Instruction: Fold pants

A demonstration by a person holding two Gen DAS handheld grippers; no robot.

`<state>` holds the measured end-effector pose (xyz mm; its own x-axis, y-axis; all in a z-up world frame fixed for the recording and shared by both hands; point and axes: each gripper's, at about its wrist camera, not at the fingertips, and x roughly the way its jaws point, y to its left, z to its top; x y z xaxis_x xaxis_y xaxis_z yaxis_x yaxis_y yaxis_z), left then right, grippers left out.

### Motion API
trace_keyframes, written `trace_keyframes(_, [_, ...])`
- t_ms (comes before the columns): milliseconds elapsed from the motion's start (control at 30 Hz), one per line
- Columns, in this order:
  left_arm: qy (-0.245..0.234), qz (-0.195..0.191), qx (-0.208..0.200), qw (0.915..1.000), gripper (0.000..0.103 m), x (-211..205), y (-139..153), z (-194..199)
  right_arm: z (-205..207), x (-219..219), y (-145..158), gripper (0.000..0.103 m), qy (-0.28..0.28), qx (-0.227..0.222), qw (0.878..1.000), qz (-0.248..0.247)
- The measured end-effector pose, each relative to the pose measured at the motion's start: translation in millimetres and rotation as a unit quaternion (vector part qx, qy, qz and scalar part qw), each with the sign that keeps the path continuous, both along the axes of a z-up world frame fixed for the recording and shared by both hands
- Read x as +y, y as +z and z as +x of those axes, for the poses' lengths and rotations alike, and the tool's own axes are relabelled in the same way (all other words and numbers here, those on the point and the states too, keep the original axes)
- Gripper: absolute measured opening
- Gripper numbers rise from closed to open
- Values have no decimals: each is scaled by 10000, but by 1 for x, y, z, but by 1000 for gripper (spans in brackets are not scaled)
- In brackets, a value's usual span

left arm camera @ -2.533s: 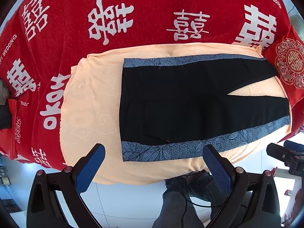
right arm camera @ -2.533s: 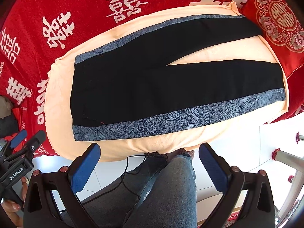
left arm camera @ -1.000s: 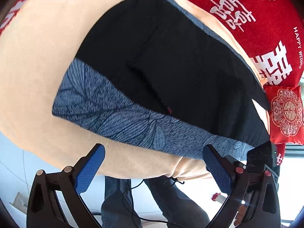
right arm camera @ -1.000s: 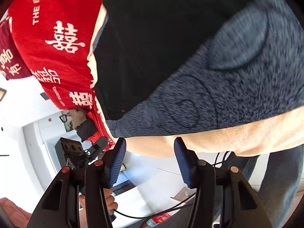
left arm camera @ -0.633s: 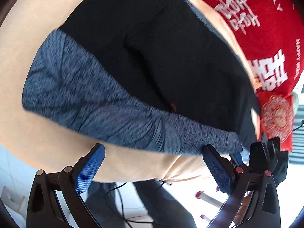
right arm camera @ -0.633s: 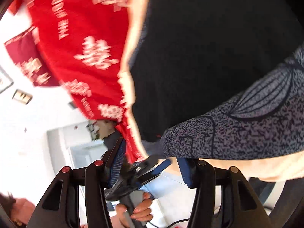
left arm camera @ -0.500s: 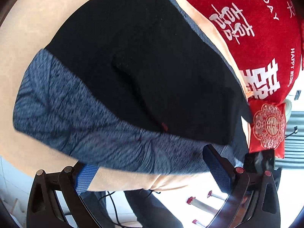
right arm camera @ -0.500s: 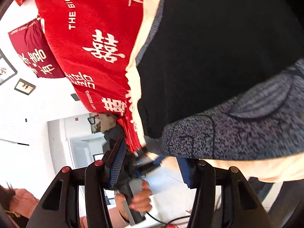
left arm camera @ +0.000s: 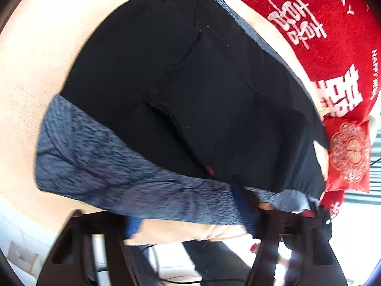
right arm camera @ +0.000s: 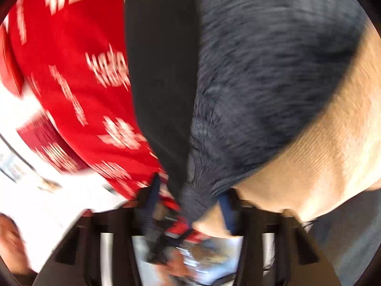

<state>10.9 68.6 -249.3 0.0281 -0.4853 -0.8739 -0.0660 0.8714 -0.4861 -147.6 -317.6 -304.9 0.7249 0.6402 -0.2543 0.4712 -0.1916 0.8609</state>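
Both tools had dropped from hovering over the flat pants to the near grey-patterned side strip. Left tool (left arm camera: pixel 188 219) had its jaws narrowed around the strip near the waist end; blurry, but fabric sat between them and looked pinched. Right tool (right arm camera: pixel 188 211) was clamped on a gathered bunch of the same strip further toward the leg end, cloth puckered into a point at the jaws.

Pants (left arm camera: pixel 190 90) lay on the peach sheet (left arm camera: pixel 28 71) over the red cover (left arm camera: pixel 338 23), waist to my left, legs running right toward the red cushion (left arm camera: pixel 350 152). Near edge was already lifted and rumpled, the far edge flat.

My read: grasp done on both sides, first lengthwise fold about to start, near leg carried over onto the far one.

Room: the near edge of the sheet overhung the table edge right at the jaws, so the peach sheet could get caught in the grip; in the right view it sat touching the bunched strip. Far side was open across the black fabric up to the far grey strip. The cushion sat just beside the hems, tight on that end. Right view was heavily motion-blurred, so low confidence on the exact bite.
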Motion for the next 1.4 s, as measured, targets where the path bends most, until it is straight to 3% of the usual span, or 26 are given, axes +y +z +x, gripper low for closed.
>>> trace_keyframes(33, [-3,-2,45,10000,38,3,0,1,0,-2,4,8,-81,58,9999,57])
trace_keyframes(67, [57,-52,112,9999,32,7,2,2,2,-4,10,8,-12,62,10000,-21])
trace_keyframes(233, [267,-102,72,9996,30,11,36,16,53,-34,81,8,1096,-170,9899,-885])
trace_keyframes(433, [404,-156,-649,9969,30,-10,96,78,178,-56,142,8,2159,-664,9619,-1543])
trace_keyframes(533, [527,-133,-972,9938,31,-24,103,129,235,-74,142,9,2481,-702,9501,-1753])
trace_keyframes(700, [352,683,-1409,9870,34,-61,75,214,338,-71,111,12,3098,-488,9207,-2324])
trace_keyframes(767, [376,1082,-1309,9848,43,-69,46,239,370,-67,77,12,3416,-141,9044,-2554])
trace_keyframes(833, [410,1257,-1015,9860,44,-73,23,253,389,-63,48,13,3657,211,8906,-2694])
trace_keyframes(900, [528,1323,-830,9863,44,-73,15,261,391,-64,38,14,3609,325,8945,-2618])
trace_keyframes(933, [558,1315,-809,9864,44,-73,19,261,391,-64,42,29,3601,281,8965,-2564])
trace_keyframes(967, [551,1334,-848,9859,44,-71,29,258,390,-63,47,60,3605,187,8974,-2536])
trace_keyframes(1033, [536,1481,-1012,9823,50,-67,47,252,385,-62,69,82,3583,-82,8973,-2577])
trace_keyframes(1067, [569,1682,-1146,9774,64,-63,61,247,383,-62,81,82,3569,-166,8955,-2653])
trace_keyframes(1100, [613,1831,-1263,9730,70,-64,72,244,379,-61,92,82,3581,-221,8914,-2770])
trace_keyframes(1133, [631,1952,-1369,9691,72,-61,81,239,375,-59,105,82,3583,-279,8865,-2917])
trace_keyframes(1200, [467,2149,-1414,9652,72,-66,91,229,368,-52,117,68,3664,-421,8768,-3085])
trace_keyframes(1233, [298,2202,-1386,9651,72,-73,90,227,366,-44,120,46,3803,-468,8661,-3209])
trace_keyframes(1267, [112,2206,-1359,9658,72,-81,85,224,367,-36,119,41,3976,-447,8526,-3360])
trace_keyframes(1400, [-481,2223,-1273,9654,72,-130,42,228,383,0,88,40,4529,-464,8035,-3836])
